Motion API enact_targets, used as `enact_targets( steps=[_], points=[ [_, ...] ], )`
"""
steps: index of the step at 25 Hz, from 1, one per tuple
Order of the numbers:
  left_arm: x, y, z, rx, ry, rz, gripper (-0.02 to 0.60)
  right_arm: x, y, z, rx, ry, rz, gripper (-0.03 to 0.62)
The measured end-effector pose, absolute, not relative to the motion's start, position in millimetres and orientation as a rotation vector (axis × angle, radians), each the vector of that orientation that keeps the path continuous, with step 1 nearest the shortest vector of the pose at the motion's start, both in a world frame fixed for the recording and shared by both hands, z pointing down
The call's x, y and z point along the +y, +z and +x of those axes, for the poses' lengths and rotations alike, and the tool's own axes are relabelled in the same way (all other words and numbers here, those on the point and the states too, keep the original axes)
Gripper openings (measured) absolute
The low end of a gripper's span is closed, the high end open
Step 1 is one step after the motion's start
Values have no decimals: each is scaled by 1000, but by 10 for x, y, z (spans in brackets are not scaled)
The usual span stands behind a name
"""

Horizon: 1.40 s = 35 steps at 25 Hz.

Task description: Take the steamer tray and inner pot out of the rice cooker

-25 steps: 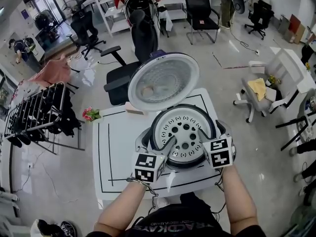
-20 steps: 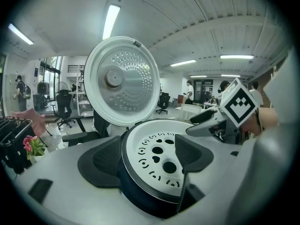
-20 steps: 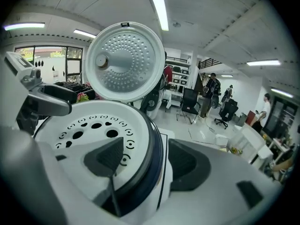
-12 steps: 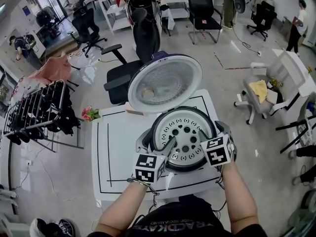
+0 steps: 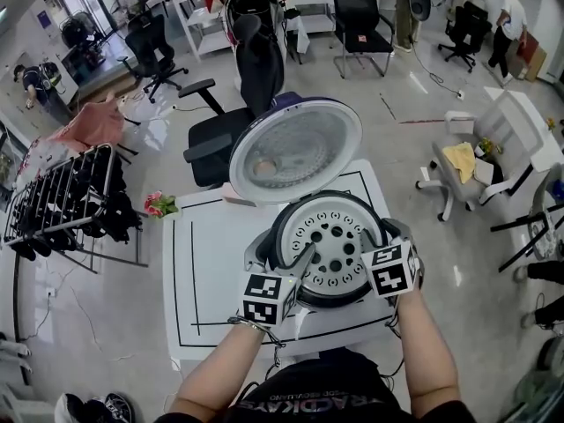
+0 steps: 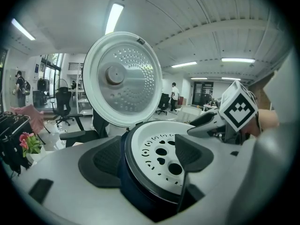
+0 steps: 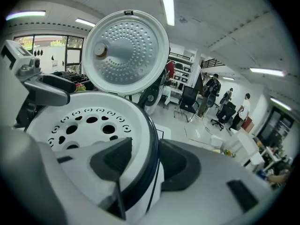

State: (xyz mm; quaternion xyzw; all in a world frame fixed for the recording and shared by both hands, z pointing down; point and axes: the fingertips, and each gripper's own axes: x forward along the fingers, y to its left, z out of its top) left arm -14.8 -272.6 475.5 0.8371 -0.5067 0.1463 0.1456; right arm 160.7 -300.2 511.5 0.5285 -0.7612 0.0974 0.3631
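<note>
The rice cooker [image 5: 257, 252] stands on a white table [image 5: 211, 263] with its lid [image 5: 295, 148] swung up. Inside lies the white steamer tray [image 5: 335, 241] with round holes, ringed by a dark rim. The inner pot below it is mostly hidden. My left gripper [image 5: 304, 258] straddles the tray's near-left rim, one pad inside and one outside [image 6: 150, 156], and looks pressed on it. My right gripper [image 5: 363, 241] straddles the near-right rim [image 7: 145, 161]. Its jaws have just been closing, with the rim between the pads. The tray [image 7: 84, 121] fills both gripper views.
Black office chairs [image 5: 238, 69] stand just behind the table. A dark drying rack [image 5: 62, 201] and pink flowers [image 5: 160, 204] are at the left, and a white chair [image 5: 493, 139] at the right. People stand far back in the room.
Both grippers stay at the tray's rim, and the right gripper's jaws look a little narrower. A person at the far back right has walked leftward.
</note>
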Motion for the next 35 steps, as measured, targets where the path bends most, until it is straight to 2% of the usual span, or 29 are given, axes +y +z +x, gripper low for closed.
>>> enact_targets(
  steps=[8, 17, 29, 31, 35],
  points=[
    [-2686, 4747, -160, -1460, 419, 2404, 355, -2995, 4935, 1641, -1939, 123, 1424, 141],
    [-2657, 4693, -186, -1462, 416, 2407, 354, -2916, 4840, 1653, -1975, 139, 1504, 132],
    [-2702, 4724, -101, -1447, 439, 2427, 351, -2822, 4793, 1700, -2090, 270, 1605, 83],
    [-2711, 4725, -106, -1467, 457, 2422, 337, -2813, 4789, 1708, -2095, 276, 1608, 83],
    [-2730, 4706, -193, -1565, 528, 2408, 235, -2805, 4790, 1703, -2111, 298, 1618, 81]
  ],
)
